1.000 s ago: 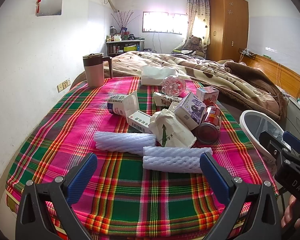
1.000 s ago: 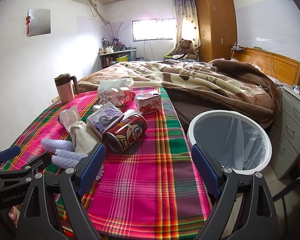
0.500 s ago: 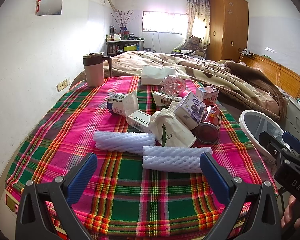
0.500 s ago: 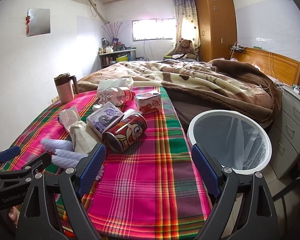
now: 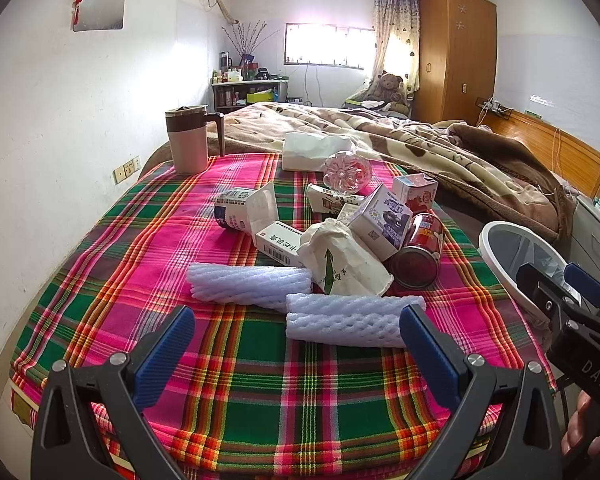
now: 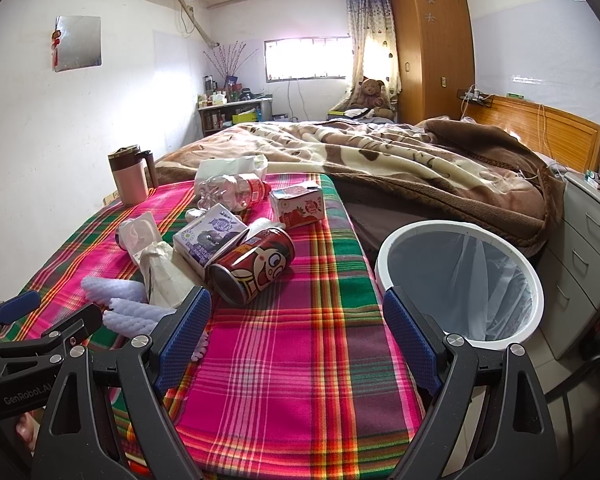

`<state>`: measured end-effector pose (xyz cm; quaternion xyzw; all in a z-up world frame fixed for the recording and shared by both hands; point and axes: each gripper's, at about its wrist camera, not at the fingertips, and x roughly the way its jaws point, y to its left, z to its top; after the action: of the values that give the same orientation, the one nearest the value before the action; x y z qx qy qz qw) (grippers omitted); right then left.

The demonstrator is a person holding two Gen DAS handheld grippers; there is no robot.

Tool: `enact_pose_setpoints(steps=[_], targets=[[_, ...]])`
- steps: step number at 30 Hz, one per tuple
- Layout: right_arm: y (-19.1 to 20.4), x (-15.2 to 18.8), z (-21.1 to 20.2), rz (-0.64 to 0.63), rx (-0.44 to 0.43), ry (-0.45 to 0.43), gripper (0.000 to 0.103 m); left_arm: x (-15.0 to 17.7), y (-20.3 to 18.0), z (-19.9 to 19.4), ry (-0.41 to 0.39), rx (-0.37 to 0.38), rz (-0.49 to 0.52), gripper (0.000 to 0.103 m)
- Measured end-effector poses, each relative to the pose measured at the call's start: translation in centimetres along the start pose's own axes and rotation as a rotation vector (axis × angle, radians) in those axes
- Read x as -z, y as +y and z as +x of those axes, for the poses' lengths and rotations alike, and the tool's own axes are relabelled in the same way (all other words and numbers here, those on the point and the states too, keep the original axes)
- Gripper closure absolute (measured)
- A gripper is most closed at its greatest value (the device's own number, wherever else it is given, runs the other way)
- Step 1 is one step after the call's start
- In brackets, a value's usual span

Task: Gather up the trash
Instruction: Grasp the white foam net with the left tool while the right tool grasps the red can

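Trash lies heaped on a plaid cloth (image 5: 260, 380): two white foam net sleeves (image 5: 352, 320) (image 5: 252, 286), a crumpled paper cup (image 5: 340, 260), a red can (image 5: 420, 248) on its side, milk cartons (image 5: 384, 220), a medicine box (image 5: 280, 242) and a clear plastic bottle (image 5: 346, 170). My left gripper (image 5: 296, 356) is open just short of the nearer foam sleeve, empty. My right gripper (image 6: 296, 340) is open and empty over the cloth's right edge, the red can (image 6: 252, 264) ahead to its left. A white bin (image 6: 460, 280) with a clear liner stands on the floor to the right.
A pink and brown mug (image 5: 188, 140) stands at the cloth's far left corner, and a white tissue pack (image 5: 312, 150) lies behind the bottle. A brown blanket (image 6: 400, 160) covers the bed beyond. White drawers (image 6: 588, 240) are right of the bin.
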<state>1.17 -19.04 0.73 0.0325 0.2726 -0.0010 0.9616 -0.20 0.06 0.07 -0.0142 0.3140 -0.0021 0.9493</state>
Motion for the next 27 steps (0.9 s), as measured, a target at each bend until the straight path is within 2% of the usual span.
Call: enact_pose_setpoints(steps=[9,15,20,24,27], targets=[[-0.5,-0.1,0.7,0.010,-0.004,0.017,0.014,-0.1,0.1,0.9,0.020,0.013,0.003,0.000],[-1.1,-0.6,2.4,0.020,-0.029,0.041,0.014,-0.1,0.5,2.4,0.059,0.115,0.019,0.000],[-0.9,-1.4,4.8,0.039,-0.093,0.093,0.014,-0.5,-0.1,3.7,0.064,0.132,0.098,0.000],[-0.4,-1.7,6.7,0.042,-0.081,0.128,0.014,-1.0,-0.4,4.6,0.070,0.168,0.148,0.000],[-0.1,-2.0,7.7,0.047,-0.107,0.155,0.013,-1.1,-0.7,4.9,0.058,0.191,0.189,0.000]])
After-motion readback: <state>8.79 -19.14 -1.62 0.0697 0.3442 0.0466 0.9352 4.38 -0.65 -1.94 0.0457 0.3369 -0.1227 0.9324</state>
